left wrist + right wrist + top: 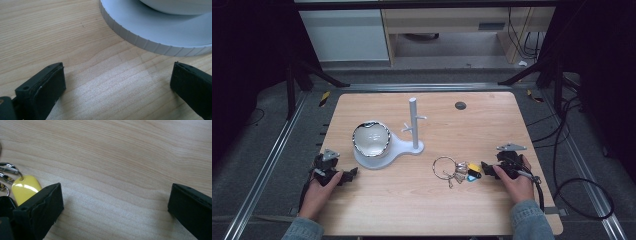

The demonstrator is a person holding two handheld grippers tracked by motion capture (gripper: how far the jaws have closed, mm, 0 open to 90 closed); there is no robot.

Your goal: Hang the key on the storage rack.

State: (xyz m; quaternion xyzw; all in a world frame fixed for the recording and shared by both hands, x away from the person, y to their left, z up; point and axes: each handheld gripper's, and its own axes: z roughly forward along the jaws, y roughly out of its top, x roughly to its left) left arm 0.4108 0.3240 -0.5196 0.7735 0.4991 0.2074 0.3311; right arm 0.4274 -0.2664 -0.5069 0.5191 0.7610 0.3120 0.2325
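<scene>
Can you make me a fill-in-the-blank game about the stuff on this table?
1. The bowl sits on the grey stand's ____.
2. The tag beside the right gripper is ____.
3. The left gripper has its jaws ____.
4. The keys hang on a big metal ____.

Missing words: base; yellow; open; ring

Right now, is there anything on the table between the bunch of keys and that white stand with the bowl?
No. In the high view, only bare wooden table separates the keys from the white stand holding the bowl.
</scene>
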